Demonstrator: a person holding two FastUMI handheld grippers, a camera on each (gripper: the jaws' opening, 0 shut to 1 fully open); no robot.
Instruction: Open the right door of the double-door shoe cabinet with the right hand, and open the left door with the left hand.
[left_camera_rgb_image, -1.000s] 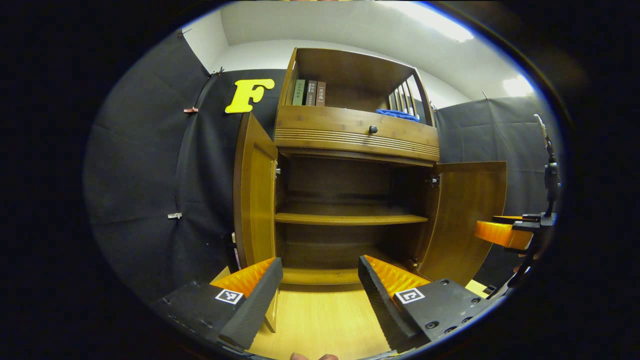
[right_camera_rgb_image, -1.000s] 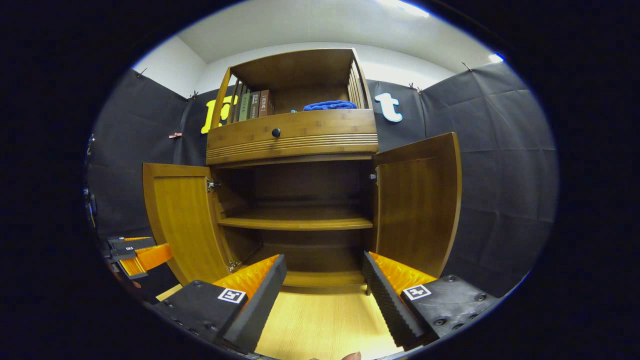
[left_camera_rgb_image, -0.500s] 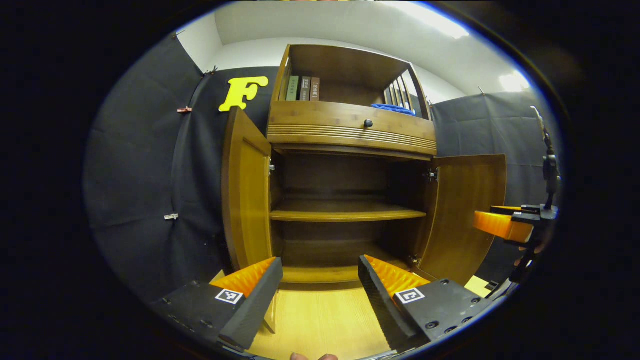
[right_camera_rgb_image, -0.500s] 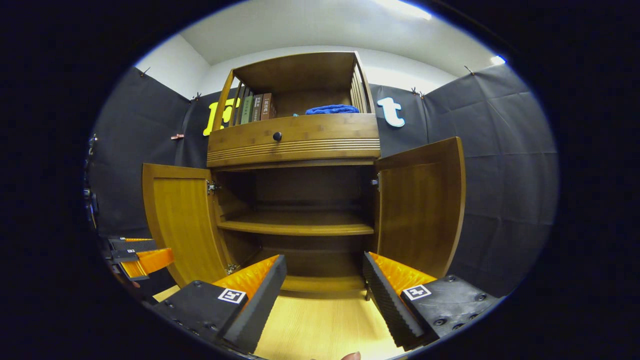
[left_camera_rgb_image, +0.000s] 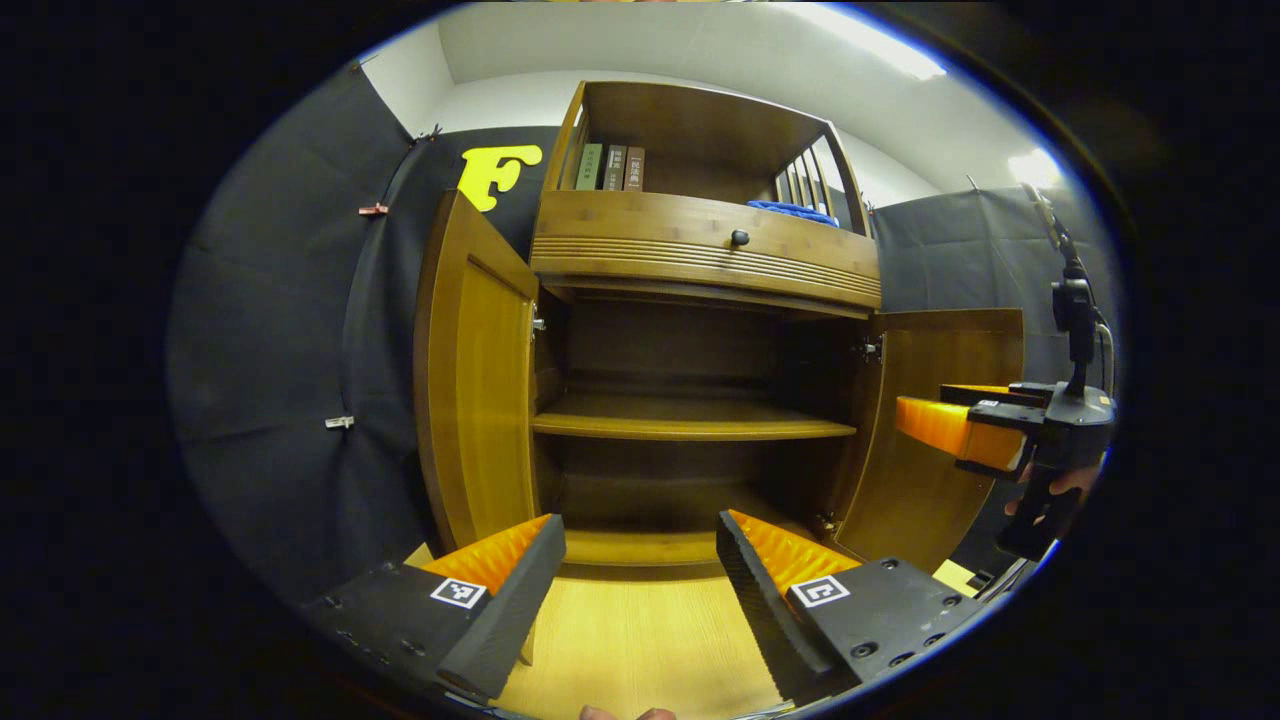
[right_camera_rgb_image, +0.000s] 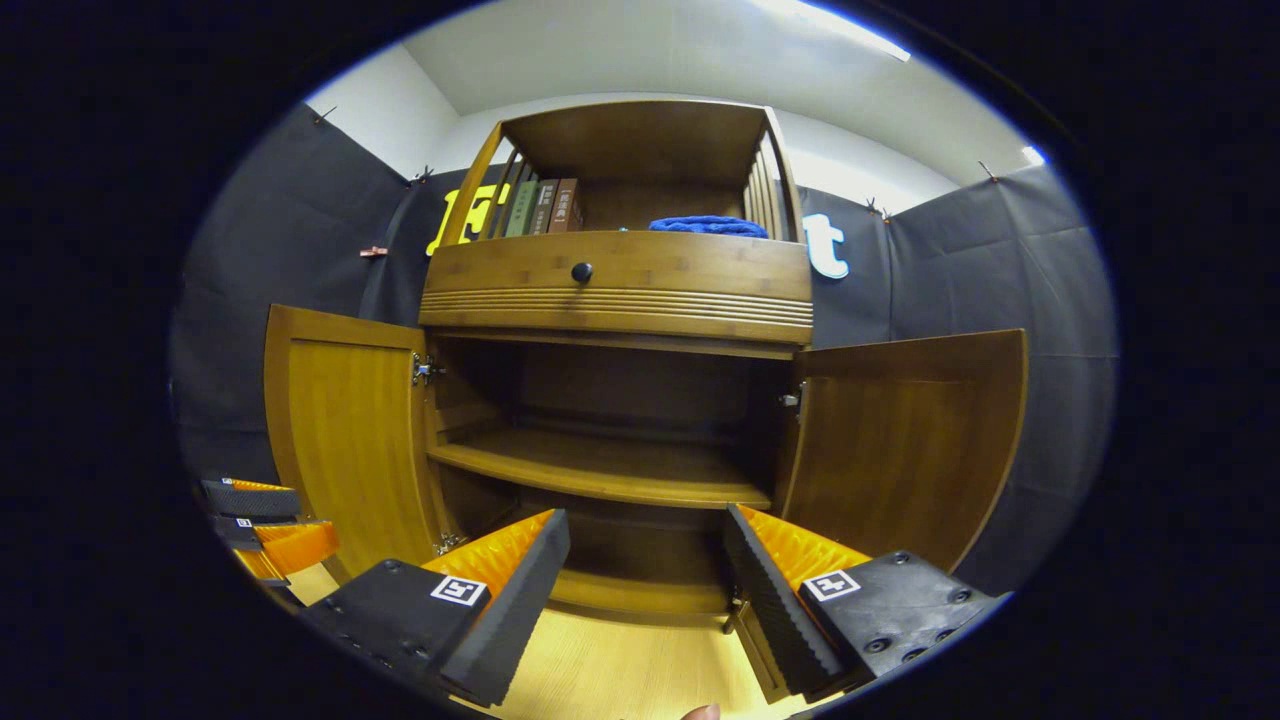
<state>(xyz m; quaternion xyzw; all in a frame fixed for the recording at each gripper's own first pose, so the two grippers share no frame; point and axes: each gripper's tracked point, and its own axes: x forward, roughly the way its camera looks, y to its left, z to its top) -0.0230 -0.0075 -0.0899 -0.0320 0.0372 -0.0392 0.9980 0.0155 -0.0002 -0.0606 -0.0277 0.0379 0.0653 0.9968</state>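
While both doors (right_camera_rgb_image: 345, 430) stand open, each hand-held gripper (left_camera_rgb_image: 640, 560) gapes, holding nothing.

1. three books (left_camera_rgb_image: 611, 167) on the cabinet's top shelf have print on their spines, too small to read in either view.
2. square black-and-white coded markers (left_camera_rgb_image: 459, 592) sit on the finger mounts of the left gripper (left_camera_rgb_image: 640, 560); a pattern, no letters or nos.
3. same kind of markers (right_camera_rgb_image: 834, 585) on the right gripper (right_camera_rgb_image: 645, 560), also w/o legible text.
4. no brand or number readable on the shoe cabinet (right_camera_rgb_image: 615, 290).
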